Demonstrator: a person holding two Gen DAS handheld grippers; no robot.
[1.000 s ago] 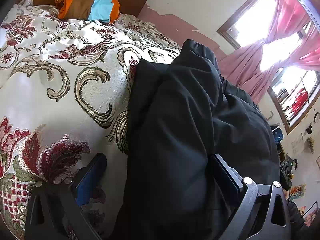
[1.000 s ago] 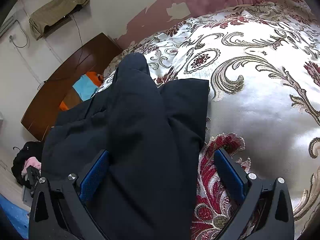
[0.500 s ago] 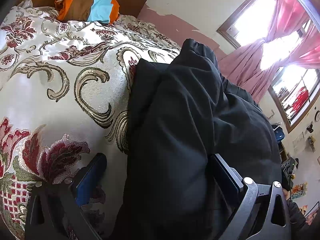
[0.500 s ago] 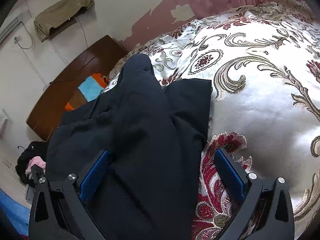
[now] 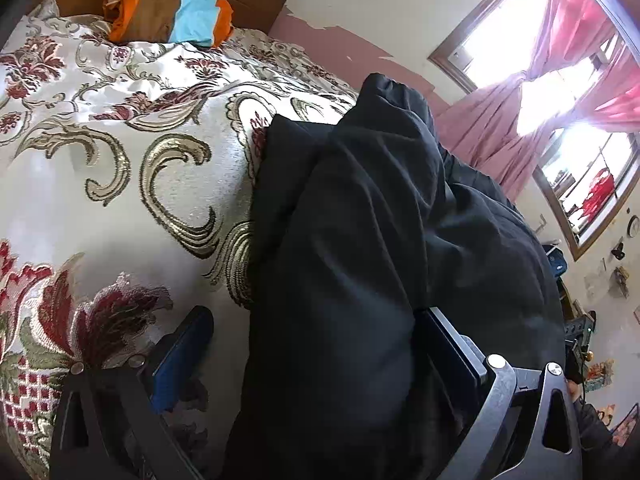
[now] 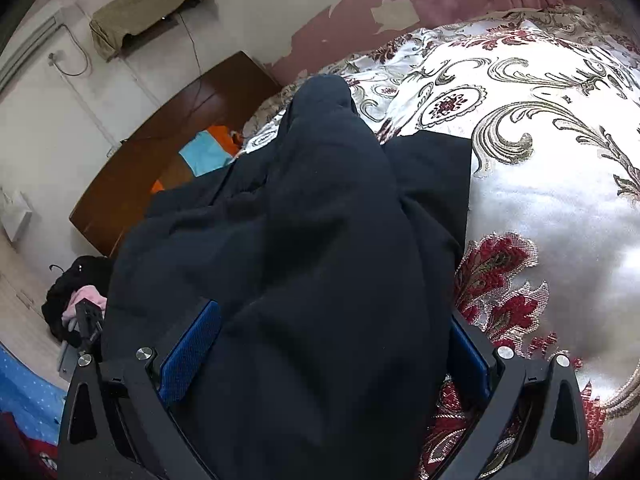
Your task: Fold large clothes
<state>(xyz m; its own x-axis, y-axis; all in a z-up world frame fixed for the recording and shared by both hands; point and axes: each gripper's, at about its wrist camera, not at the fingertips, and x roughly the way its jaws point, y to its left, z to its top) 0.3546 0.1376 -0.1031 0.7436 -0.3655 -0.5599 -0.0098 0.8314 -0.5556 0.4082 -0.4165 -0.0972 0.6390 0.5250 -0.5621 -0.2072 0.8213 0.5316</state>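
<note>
A large black garment [image 5: 360,240] lies bunched on a bed with a white, gold and red floral cover [image 5: 120,184]. In the left wrist view my left gripper [image 5: 316,344] is wide open, with a thick fold of the garment rising between its blue-padded fingers [image 5: 180,356]. In the right wrist view the same garment [image 6: 320,220] fills the middle. My right gripper [image 6: 332,340] is also wide open, and the cloth sits between its fingers [image 6: 192,348]. Neither pair of jaws pinches the cloth.
A striped orange, brown and blue pillow [image 5: 168,12] lies against the wooden headboard [image 6: 168,152]. A window with pink curtains [image 5: 540,92] is to the right. Dark clothes [image 6: 76,296] lie on the floor beside the bed.
The right wrist view has shifted slightly, and the garment now sits a little more centred between the right fingers. The left gripper has hardly moved. Both stay open.
</note>
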